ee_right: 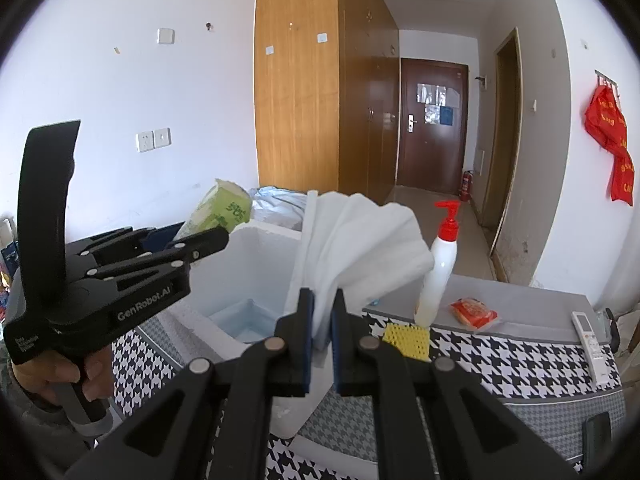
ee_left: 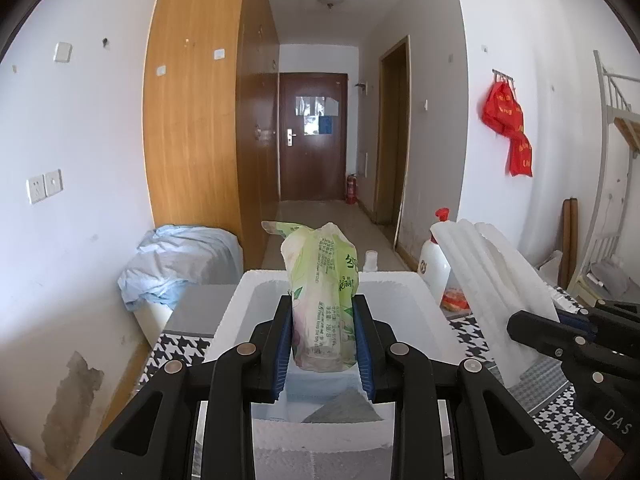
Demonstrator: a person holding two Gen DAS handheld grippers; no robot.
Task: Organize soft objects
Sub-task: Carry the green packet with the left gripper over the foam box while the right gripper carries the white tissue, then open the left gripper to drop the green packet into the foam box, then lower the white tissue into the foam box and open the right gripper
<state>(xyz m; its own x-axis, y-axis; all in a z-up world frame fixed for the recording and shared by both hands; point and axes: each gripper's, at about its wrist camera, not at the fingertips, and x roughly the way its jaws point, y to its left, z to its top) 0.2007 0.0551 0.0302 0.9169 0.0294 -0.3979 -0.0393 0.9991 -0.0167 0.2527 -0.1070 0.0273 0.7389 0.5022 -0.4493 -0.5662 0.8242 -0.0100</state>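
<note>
Grip is kept by both tools at this moment. A soft green-printed plastic tissue pack [ee_left: 323, 300] is clenched upright between the blue-padded jaws of the left gripper [ee_left: 323, 344] and is held over the open white foam box [ee_left: 408, 284], its lower end just above the pale blue floor of the box. A folded white foam sheet [ee_right: 360, 248] is pinched at its lower edge by the right gripper [ee_right: 322, 340], whose jaws are closed narrowly on it; the sheet fans upward beside the box's right wall.

The step in hand is judged to be the lowering of the tissue pack into the box. It is best done slowly and vertically, so that the pack is set flat on the floor before the jaws are released. Because the pack is soft and squeezed at its waist, some spring-back is to be expected, and a drop from height could tip it against a wall. The foam sheet should be kept clear of the opening while this is done.

On the houndstooth-patterned tabletop [ee_right: 520, 356] a white pump bottle with a red nozzle [ee_right: 438, 268], a yellow perforated sponge [ee_right: 406, 340], a small red packet [ee_right: 474, 312] and a white remote control [ee_right: 592, 340] are seen, well apart from the box.
</note>
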